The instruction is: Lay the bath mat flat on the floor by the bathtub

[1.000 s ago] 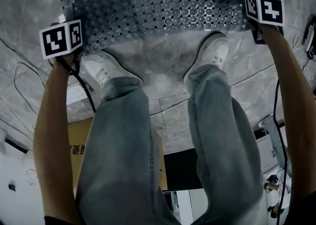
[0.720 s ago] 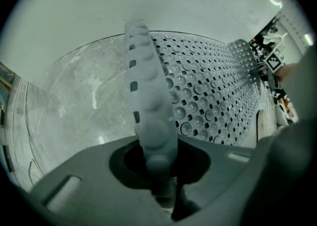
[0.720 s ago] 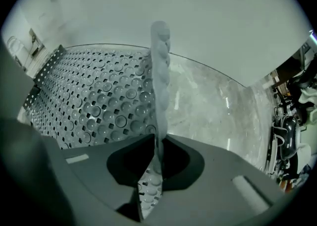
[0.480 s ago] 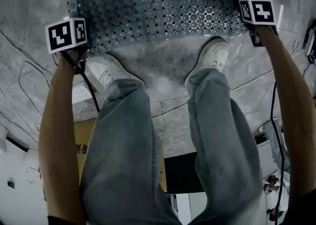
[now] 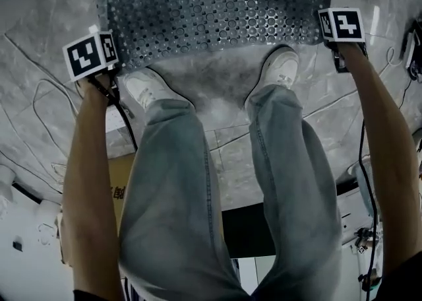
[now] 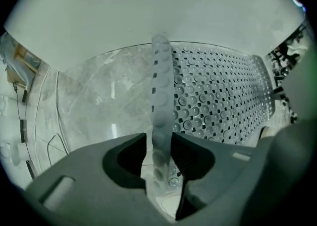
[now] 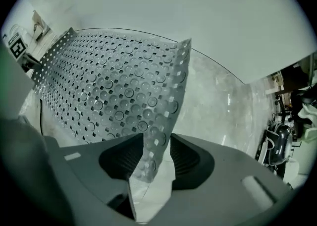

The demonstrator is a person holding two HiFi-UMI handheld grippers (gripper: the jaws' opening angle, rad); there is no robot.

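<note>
One bath mat (image 5: 211, 9) spans the frame's top, two shoes (image 5: 148, 88) at its near edge; the left tongs (image 6: 159, 158) and right tongs (image 7: 156, 155) have just spread, mat edge loose between each.

A grey marble-tiled floor (image 5: 221, 85) carries a translucent perforated rubber bath mat (image 5: 211, 2), spread out with its near corners curled upward. Two white sneakers (image 5: 146, 88) stand at the mat's near edge, while thin cables (image 5: 33, 118) loop across the tiles at left.

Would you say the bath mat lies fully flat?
Not quite: the bath mat is spread on the floor, but both near corners stand up.
</note>
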